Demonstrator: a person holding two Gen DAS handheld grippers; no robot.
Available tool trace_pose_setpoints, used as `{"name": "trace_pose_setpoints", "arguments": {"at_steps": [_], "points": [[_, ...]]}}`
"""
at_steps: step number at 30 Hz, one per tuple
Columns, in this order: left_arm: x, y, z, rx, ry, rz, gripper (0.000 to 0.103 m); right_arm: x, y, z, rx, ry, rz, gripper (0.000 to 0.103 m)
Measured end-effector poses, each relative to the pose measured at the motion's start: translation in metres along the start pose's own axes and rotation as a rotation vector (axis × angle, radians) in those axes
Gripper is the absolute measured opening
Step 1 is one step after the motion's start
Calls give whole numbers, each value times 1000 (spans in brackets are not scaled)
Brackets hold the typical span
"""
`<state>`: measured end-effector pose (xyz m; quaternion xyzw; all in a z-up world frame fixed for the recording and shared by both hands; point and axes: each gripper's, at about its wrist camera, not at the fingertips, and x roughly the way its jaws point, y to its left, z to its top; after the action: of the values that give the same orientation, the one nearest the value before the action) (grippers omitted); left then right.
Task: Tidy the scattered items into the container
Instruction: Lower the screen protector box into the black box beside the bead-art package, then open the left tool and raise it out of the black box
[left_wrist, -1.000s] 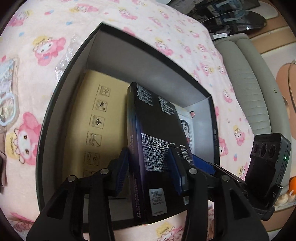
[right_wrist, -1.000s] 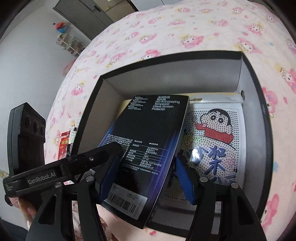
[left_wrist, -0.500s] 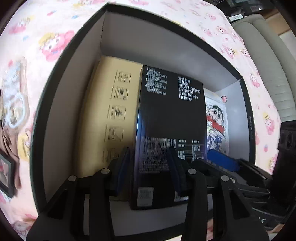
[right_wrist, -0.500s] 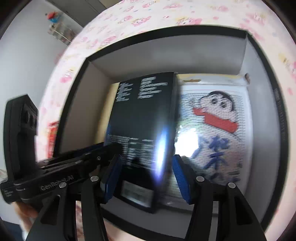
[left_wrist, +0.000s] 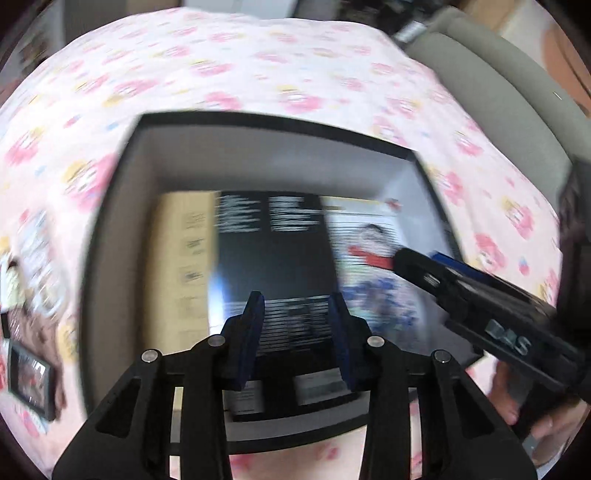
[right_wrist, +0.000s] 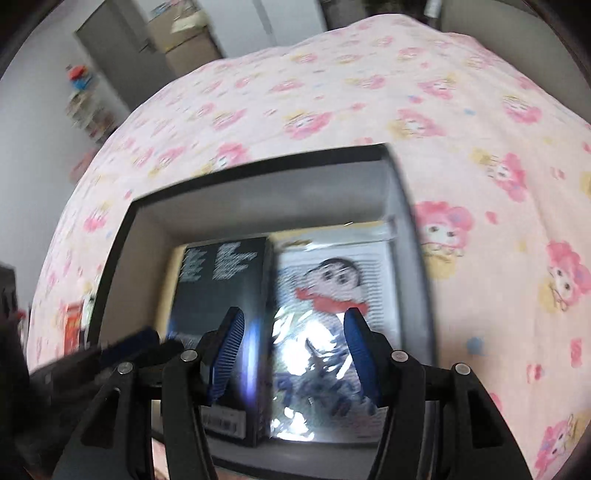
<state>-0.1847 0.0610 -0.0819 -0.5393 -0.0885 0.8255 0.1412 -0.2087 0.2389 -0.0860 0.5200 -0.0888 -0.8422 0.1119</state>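
Left wrist view: my left gripper (left_wrist: 295, 332) hangs over the black screen-protector box (left_wrist: 273, 258), which lies flat in the container (left_wrist: 110, 221) at frame centre; jaws closing on nothing, clear of it. Right wrist view: my right gripper (right_wrist: 291, 354) stands apart, empty, above the cartoon packet (right_wrist: 332, 295) beside that box, so both fit flat.
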Motion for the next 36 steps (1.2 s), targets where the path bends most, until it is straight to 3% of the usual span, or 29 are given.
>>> {"name": "trace_pose_setpoints", "arguments": {"at_steps": [3, 6, 8, 11, 15, 24, 28, 32, 36], "points": [[10, -36, 0, 88, 29, -104, 36, -2, -6, 12, 45, -27, 3, 54], [25, -55, 1, 143, 73, -150, 36, -2, -6, 16, 56, -32, 12, 54], [37, -67, 0, 176, 102, -113, 36, 1, -8, 16, 56, -15, 18, 54], [54, -63, 2, 137, 157, -36, 35, 6, -12, 16, 56, 27, 6, 54], [55, -53, -4, 118, 157, 15, 24, 21, -6, 15, 57, 79, 31, 54], [62, -16, -13, 48, 198, 198, 22, 27, 19, 3, -55, 91, -4, 54], [50, 0, -14, -7, 184, 151, 22, 26, 20, 3, -77, 64, 2, 54], [26, 14, -3, -49, 95, 124, 22, 27, 31, 10, -118, 52, 32, 53], [18, 45, 23, -139, 49, 125, 23, 51, 46, 30, -125, 133, 85, 53]]}}
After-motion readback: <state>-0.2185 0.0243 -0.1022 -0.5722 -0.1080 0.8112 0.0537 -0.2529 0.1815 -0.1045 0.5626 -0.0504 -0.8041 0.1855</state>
